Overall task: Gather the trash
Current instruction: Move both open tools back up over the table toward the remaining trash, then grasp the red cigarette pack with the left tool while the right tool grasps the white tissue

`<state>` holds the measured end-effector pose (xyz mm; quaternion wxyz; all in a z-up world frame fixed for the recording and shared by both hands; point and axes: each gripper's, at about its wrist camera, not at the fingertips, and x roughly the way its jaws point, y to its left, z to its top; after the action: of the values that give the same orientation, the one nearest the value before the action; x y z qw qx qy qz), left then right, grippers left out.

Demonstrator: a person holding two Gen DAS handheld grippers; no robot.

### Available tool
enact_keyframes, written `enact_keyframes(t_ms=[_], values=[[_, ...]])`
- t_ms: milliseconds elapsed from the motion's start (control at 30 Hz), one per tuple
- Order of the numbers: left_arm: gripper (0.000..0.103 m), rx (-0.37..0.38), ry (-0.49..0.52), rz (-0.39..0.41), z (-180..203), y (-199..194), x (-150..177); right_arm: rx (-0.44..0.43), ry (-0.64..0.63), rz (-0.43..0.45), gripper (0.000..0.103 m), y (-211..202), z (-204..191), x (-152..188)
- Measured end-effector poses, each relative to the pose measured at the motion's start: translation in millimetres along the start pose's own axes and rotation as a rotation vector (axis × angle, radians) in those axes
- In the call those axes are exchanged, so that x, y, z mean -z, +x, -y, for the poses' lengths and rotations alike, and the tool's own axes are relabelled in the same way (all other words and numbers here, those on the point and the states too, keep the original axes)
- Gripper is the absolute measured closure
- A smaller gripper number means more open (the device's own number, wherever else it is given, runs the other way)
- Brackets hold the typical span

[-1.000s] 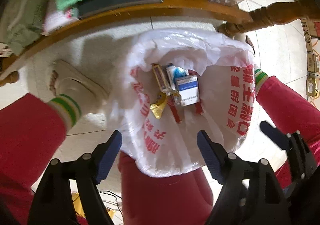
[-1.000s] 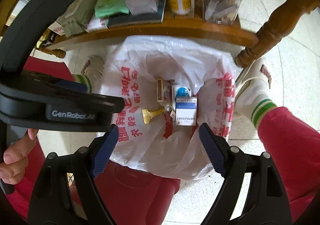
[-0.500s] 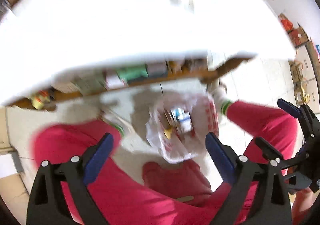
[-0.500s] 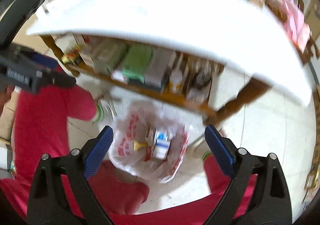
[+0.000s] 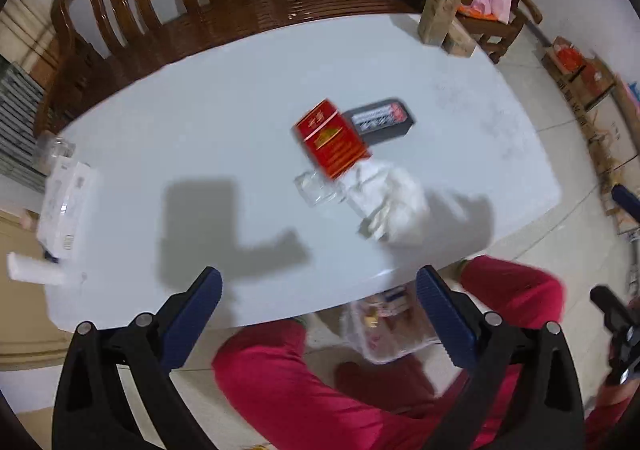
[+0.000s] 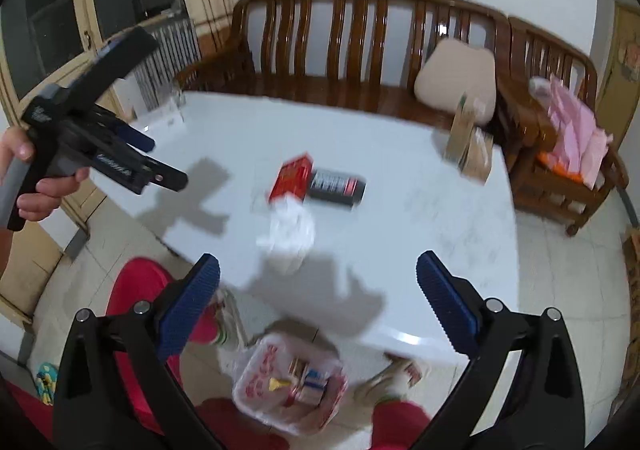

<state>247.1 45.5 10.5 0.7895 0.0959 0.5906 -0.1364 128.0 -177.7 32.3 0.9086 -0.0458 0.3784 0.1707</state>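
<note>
White table (image 5: 200,138): tissue (image 5: 390,196), red box (image 5: 330,138); both grippers (image 5: 318,314) (image 6: 318,292) agape, empty. Pinch tissue centrally, w/ right.

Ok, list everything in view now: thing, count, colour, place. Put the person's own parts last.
table: one, white, centre.
red box: one, red, mid-table.
dark box: one, black, just beyond the red box.
crumpled tissue: one, white, near table edge.
clear wrapper: one, transparent, beside the tissue.
cartons: two, tan and green, far table corner.
trash bag: one, white with red print, on the floor, holding packets.
bench: one, brown wood, behind the table.
cushion: one, beige, on the bench.
legs: red trousers.
left gripper: open, empty.
right gripper: open, empty.
</note>
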Motion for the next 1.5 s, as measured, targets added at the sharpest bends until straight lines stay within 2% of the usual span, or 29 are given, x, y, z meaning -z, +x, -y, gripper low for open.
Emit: enact_keyframes(t_ms=[100, 200, 300, 400, 767, 933, 1267, 1500], values=[[0.008, 0.056, -0.03, -0.028, -4.5, -2.4, -20.3, -0.021, -0.006, 0.026, 0.007, -4.3, 6.6, -21.1], [0.008, 0.067, -0.034, -0.03, -6.0, -4.6, -39.9, -0.045, 0.009, 0.048, 0.007, -4.8, 16.4, -41.1], [0.008, 0.067, -0.026, -0.034, -5.6, 1.1, -54.1, -0.03, -0.011, 0.055, 0.007, 2.9, 18.3, -54.1], [0.008, 0.072, -0.014, -0.051, -2.6, 12.5, -64.2, -0.026, -0.04, 0.041, 0.007, 16.3, 16.7, -62.3], [0.008, 0.104, -0.019, -0.119, -9.6, 65.8, -96.3, -0.112, -0.052, -0.025, 0.007, 62.2, 18.8, -77.1], [0.008, 0.125, -0.045, -0.15, -14.9, 91.8, -105.2, -0.128, -0.07, -0.065, 0.007, 86.6, 17.5, -73.7], [0.008, 0.151, -0.094, -0.139, -24.7, 140.0, -113.8, -0.183, -0.096, -0.214, 0.007, 157.8, -1.6, -36.4], [0.008, 0.172, -0.131, -0.149, -31.4, 164.5, -118.9, -0.21, -0.102, -0.283, 0.007, 197.4, -10.5, -19.0]])
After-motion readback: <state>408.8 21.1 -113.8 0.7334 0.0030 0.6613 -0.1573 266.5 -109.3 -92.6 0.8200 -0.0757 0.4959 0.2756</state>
